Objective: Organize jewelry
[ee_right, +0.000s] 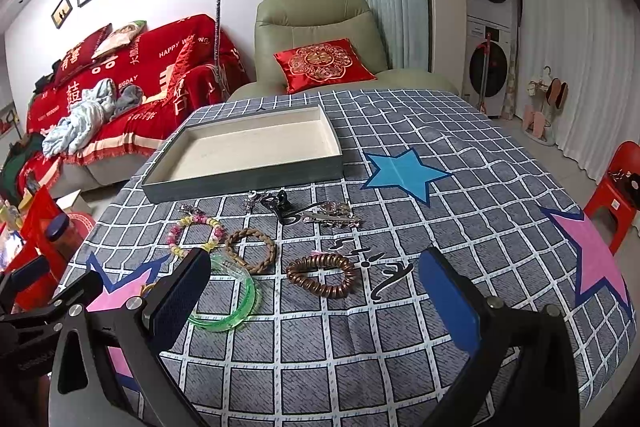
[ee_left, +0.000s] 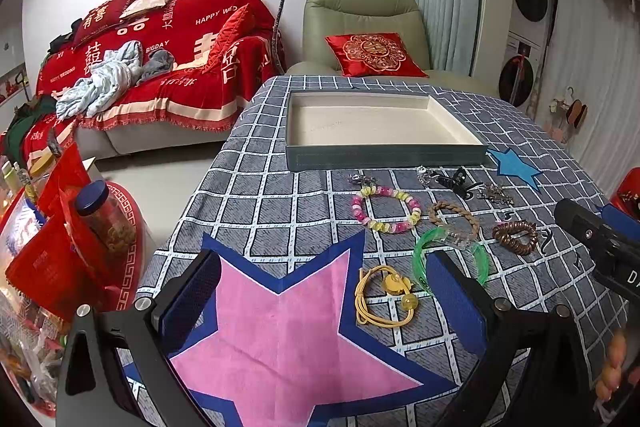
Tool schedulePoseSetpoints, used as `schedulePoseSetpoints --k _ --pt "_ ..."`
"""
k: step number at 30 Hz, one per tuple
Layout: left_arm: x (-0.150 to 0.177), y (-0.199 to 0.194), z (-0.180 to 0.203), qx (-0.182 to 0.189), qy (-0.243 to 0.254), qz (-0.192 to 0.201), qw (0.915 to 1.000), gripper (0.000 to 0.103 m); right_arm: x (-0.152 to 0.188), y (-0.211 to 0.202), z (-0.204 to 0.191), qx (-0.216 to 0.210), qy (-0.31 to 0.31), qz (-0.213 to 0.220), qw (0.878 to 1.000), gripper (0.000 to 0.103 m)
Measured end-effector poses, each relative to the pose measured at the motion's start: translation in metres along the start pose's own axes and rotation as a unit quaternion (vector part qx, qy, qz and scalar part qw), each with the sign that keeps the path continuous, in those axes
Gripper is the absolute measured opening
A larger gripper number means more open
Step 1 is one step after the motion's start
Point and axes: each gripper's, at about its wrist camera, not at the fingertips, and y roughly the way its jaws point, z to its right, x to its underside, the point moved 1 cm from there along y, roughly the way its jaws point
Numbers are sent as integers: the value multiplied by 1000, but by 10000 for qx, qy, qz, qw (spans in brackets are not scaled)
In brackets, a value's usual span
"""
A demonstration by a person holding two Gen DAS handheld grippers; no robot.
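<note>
An empty grey-green tray with a cream lining (ee_left: 384,157) (ee_right: 240,183) stands at the table's far side. In front of it lie a pink-and-yellow bead bracelet (ee_left: 386,209) (ee_right: 196,229), a braided brown band (ee_left: 454,217) (ee_right: 251,251), a green bangle (ee_left: 450,259) (ee_right: 228,301), a coiled brown hair tie (ee_left: 515,237) (ee_right: 322,275), a yellow cord charm (ee_left: 386,295), a black clip (ee_left: 460,181) (ee_right: 282,209) and silver pieces (ee_left: 496,193) (ee_right: 332,217). My left gripper (ee_left: 324,301) is open above the pink star. My right gripper (ee_right: 316,303) is open, just short of the hair tie.
The table wears a grey checked cloth with star patches (ee_left: 288,331) (ee_right: 404,173). A green armchair (ee_left: 360,23), a red-covered sofa (ee_left: 160,59) and a low side table with a jar (ee_left: 100,219) stand beyond. A red stool (ee_right: 616,187) stands at the right.
</note>
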Motion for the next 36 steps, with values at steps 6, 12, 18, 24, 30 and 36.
schedulePoseSetpoints --k 6,12,18,24,30,36 --pt "0 0 0 0 5 0 10000 103 0 0 0 0 -1 4 10000 103" --pt "0 0 0 1 7 0 10000 103 0 -1 -1 -3 1 2 10000 103" --pt "0 0 0 -3 2 -2 10000 103 0 -1 -1 0 -5 4 10000 103" --pt "1 0 0 2 2 3 10000 103 0 0 -1 2 0 8 10000 103" --pt "0 0 0 -5 0 -2 10000 103 -1 -2 -2 0 -1 10 10000 103" --pt "2 0 2 3 -22 -36 10000 103 -3 -6 -5 -19 -6 2 10000 103"
